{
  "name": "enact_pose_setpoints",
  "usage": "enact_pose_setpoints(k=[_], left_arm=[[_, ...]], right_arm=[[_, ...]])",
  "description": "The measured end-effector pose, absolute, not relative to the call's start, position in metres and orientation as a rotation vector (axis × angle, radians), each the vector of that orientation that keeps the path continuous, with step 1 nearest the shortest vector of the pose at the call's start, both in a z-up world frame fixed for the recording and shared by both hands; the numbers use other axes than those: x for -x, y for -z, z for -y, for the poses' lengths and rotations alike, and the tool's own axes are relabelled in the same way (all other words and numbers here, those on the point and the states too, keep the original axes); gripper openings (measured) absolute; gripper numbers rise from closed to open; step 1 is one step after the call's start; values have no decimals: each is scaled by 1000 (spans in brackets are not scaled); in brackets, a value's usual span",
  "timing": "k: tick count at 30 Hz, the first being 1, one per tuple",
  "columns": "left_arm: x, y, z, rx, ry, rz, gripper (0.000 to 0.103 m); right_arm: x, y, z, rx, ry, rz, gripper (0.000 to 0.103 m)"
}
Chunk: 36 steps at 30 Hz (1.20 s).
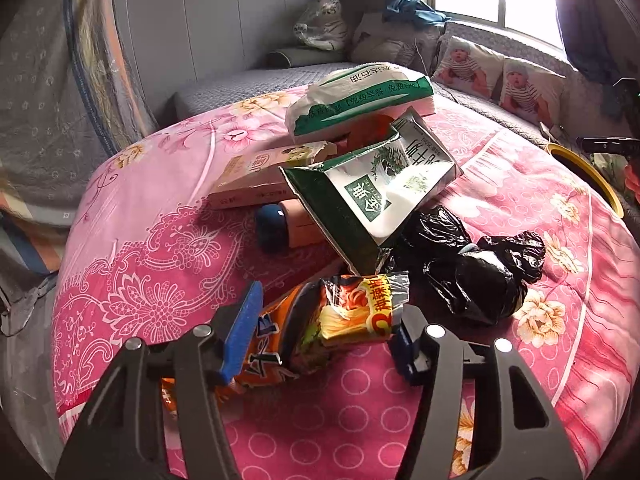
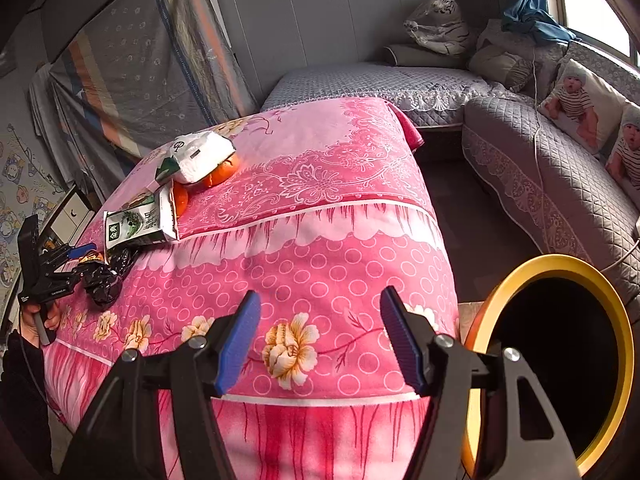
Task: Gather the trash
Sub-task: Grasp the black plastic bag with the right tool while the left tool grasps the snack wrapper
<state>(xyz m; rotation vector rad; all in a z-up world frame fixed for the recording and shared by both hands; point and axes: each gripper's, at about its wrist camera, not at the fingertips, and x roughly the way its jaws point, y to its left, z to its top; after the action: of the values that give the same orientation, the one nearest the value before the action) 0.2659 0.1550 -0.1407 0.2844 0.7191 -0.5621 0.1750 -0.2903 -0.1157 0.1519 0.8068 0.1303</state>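
Wrapper: a crumpled orange foil snack wrapper (image 1: 320, 320) lies on the pink floral bedspread (image 1: 168, 216), at the near edge of the trash heap.
Left gripper (image 1: 320, 334): spread around the wrapper, blue pads either side, not yet pinching.
Risk: thin foil may crush and slide out of a shallow pinch.
Neighbours: the torn green-and-white carton (image 1: 376, 196) leans just behind; a nudge could topple it.
Right gripper (image 2: 320, 344): spread and empty, beside the yellow-rimmed black bin (image 2: 560, 364).
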Motion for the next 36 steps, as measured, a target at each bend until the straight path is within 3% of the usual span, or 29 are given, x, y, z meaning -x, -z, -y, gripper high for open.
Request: enact_pose_setpoints(k=[8, 19, 28, 36], left_arm=[[-236, 120, -166, -241, 545, -660, 42], [-170, 95, -205, -111, 397, -546, 41], [-129, 68, -222, 7, 233, -438, 40], [-109, 58, -217, 56, 223, -395, 40]], right_arm=[[-173, 98, 192, 43, -426, -759, 59], [-192, 118, 39, 339, -663, -777, 59], [-223, 144, -8, 422, -638, -845, 58], [-232, 159, -9, 404, -636, -901, 40]])
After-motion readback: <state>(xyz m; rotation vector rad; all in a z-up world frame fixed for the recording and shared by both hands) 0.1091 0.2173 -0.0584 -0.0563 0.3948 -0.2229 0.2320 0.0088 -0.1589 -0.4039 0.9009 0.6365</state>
